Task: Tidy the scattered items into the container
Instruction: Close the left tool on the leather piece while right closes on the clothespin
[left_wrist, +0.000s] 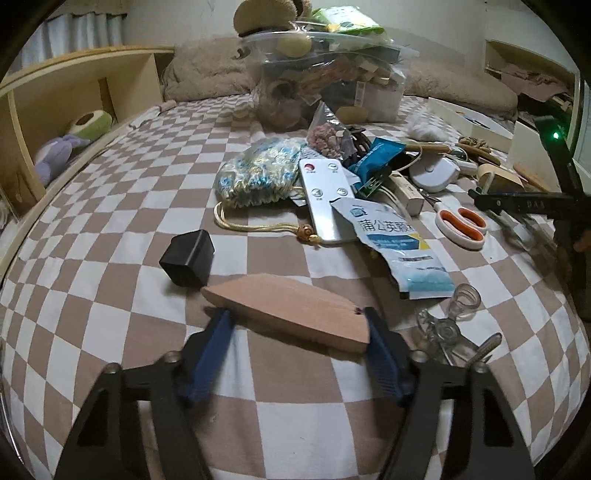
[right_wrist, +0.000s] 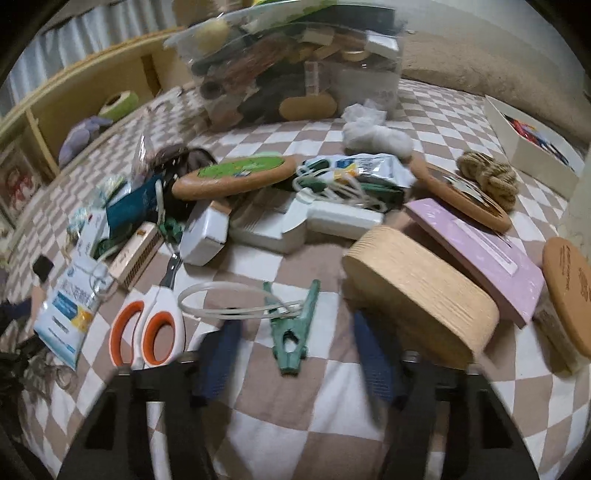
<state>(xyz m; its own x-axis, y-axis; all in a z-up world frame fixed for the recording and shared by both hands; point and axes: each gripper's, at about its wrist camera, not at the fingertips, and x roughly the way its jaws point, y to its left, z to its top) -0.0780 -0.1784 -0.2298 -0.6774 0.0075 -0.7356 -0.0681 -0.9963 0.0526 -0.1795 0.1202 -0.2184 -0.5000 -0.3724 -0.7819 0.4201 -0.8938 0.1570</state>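
Between our left fingers (left_wrist: 295, 332) sits the flat pink wooden block (left_wrist: 286, 310), one blue pad at each end, so we seem to have hold of it. Our right fingers (right_wrist: 295, 354) stand partly open around the small green clothes peg (right_wrist: 291, 332) and do not touch it. Both things lie on the checked bed cover (left_wrist: 110, 206), well short of the clear plastic container (left_wrist: 328, 74) at the far side.

That container is heaped past its rim, so the block could slide off and knock other things down. The peg lies on a thin white loop (right_wrist: 229, 302), which might come up with it. Bare cover lies on the left; the middle is crowded.
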